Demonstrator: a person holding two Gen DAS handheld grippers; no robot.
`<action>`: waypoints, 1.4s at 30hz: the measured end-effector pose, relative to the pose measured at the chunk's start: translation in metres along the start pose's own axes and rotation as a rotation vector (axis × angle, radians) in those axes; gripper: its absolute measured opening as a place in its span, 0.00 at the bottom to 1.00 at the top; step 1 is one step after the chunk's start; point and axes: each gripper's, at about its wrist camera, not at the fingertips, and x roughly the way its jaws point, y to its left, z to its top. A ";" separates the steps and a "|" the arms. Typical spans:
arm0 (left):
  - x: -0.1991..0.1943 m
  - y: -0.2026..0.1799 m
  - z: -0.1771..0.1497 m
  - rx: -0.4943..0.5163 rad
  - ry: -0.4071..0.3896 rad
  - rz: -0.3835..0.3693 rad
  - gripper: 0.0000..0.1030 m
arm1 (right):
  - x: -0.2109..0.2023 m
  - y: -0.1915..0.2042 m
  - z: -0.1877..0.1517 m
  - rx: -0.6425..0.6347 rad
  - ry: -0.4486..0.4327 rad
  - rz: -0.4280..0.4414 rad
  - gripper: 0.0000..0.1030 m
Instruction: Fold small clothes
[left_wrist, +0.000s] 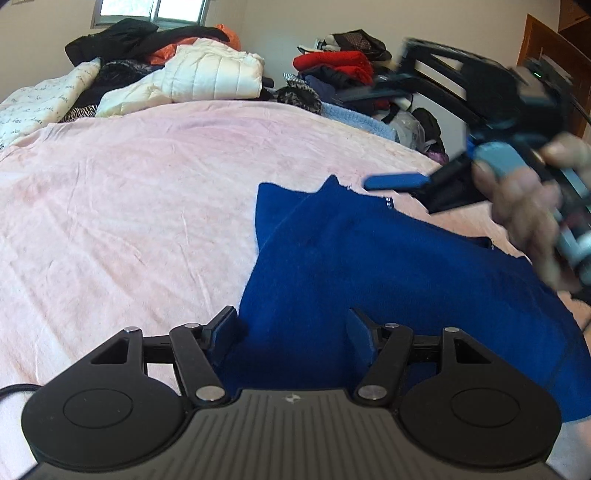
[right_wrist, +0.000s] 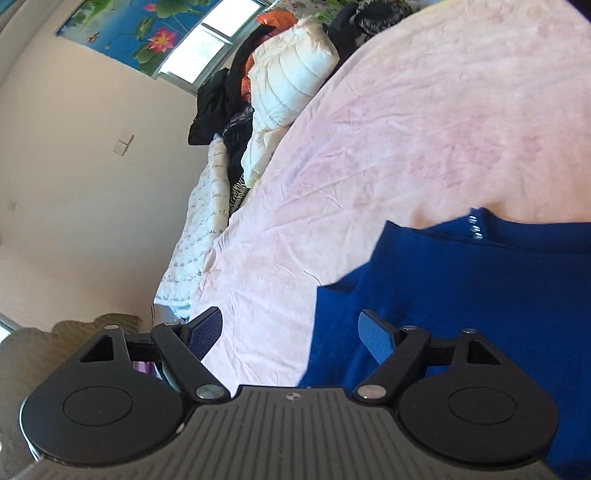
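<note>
A: Colours? Garment = solid royal-blue knit garment (left_wrist: 388, 266), no print.
B: Bed's pale pink crinkled bedsheet (left_wrist: 147, 192), faintly mottled. Cream quilted puffer jacket (left_wrist: 214, 74).
A: White quilt with black script lettering (right_wrist: 201, 229). Wall poster of pink lotus flowers on blue (right_wrist: 140, 26).
B: Red folded sweater (left_wrist: 332, 61).

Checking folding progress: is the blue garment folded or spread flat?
Partly folded: the blue garment lies on the pink sheet with one layer doubled over another, its edges uneven, not a tidy finished fold.

Cream walls (right_wrist: 74, 155), sunlit window (right_wrist: 207, 48), pink-sheeted bed (left_wrist: 147, 192)
</note>
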 end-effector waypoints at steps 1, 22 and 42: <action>0.000 -0.001 -0.002 0.004 -0.002 0.008 0.63 | 0.014 -0.003 0.008 0.030 0.005 -0.038 0.81; -0.025 0.040 -0.016 -0.301 -0.001 -0.099 0.75 | -0.077 -0.022 -0.060 -0.118 -0.130 -0.065 0.88; 0.000 0.026 -0.013 -0.780 0.068 -0.054 0.32 | -0.135 -0.099 -0.141 -0.133 -0.343 -0.009 0.89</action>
